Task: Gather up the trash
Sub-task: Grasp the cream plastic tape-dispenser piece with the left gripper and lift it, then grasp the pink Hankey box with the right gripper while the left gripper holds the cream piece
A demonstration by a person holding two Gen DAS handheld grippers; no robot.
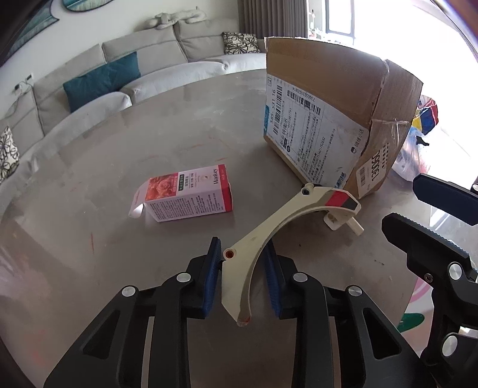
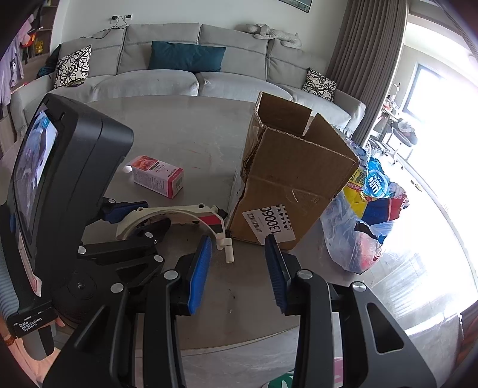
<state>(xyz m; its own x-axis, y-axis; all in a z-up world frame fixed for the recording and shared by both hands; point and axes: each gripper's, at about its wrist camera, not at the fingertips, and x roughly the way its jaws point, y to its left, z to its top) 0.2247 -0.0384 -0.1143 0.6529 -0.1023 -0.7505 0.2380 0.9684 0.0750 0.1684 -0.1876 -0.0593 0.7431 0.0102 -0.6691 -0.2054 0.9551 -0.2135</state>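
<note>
My left gripper (image 1: 242, 280) is clamped on the near end of the curved plastic piece (image 1: 269, 235); my right gripper (image 2: 239, 268) hangs unclenched, holding nothing, just beside the carton (image 2: 286, 179).

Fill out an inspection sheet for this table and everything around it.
Surface: round grey table, scuffed.
Job's things: curved cream plastic piece, one end between the left claw's pads; pink carton lying on its side, flap open; cardboard box, open at the top.
Clutter: full plastic bag beside the table.
Grippers: left claw closed on the plastic piece; right claw open, empty.
Cables: charger lead at wall socket.
Surroundings: grey sofa, cushions, curtain, bright window.
</note>
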